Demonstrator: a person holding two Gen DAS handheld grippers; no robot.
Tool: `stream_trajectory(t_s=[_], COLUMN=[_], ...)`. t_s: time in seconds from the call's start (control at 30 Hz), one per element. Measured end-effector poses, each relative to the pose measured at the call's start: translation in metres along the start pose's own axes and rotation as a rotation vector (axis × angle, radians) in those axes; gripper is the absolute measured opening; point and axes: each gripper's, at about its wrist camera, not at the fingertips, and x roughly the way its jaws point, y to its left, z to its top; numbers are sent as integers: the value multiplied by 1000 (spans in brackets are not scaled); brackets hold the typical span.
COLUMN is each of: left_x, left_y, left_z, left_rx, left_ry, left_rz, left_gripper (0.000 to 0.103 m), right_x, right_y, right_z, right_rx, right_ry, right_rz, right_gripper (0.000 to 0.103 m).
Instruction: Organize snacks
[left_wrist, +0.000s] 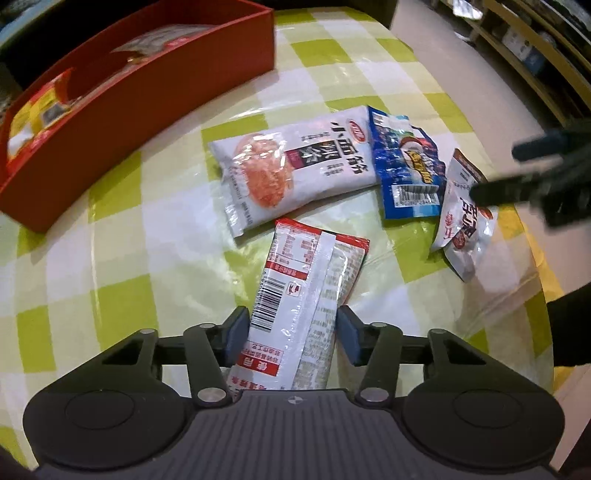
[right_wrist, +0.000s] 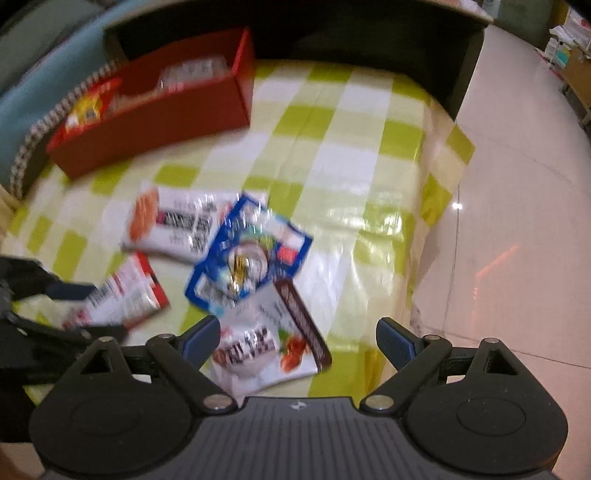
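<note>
My left gripper (left_wrist: 291, 326) is shut on a red-and-white snack packet (left_wrist: 306, 280), back side up with its barcode showing; it also shows in the right wrist view (right_wrist: 122, 295). A white packet with an orange picture (left_wrist: 291, 170) lies beyond it, a blue packet (left_wrist: 406, 170) to its right, and a white-and-brown packet (left_wrist: 461, 221) further right. My right gripper (right_wrist: 297, 341) is open and empty, above the white-and-brown packet (right_wrist: 269, 343). A red box (left_wrist: 122, 107) holding several packets stands at the back left.
The table has a green-and-white checked plastic cloth (left_wrist: 110, 288). Its right edge (right_wrist: 424, 258) drops to a pale tiled floor. A dark seat back (right_wrist: 369, 37) stands behind the table. Shelves (left_wrist: 535, 55) are at the far right.
</note>
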Motion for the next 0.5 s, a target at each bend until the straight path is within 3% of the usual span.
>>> stream_trajectory(t_s=[0.3, 0.5], left_x=[-3, -2], left_y=[-1, 6], left_z=[-8, -9], left_rx=[-49, -118], left_ry=[4, 8], left_rz=[-10, -8], left_gripper=[58, 65], right_x=[24, 27], right_y=[-9, -7], right_z=[-13, 4], right_rx=[157, 221], right_ry=[108, 58], right_rz=[87, 121], right_gripper=[100, 103])
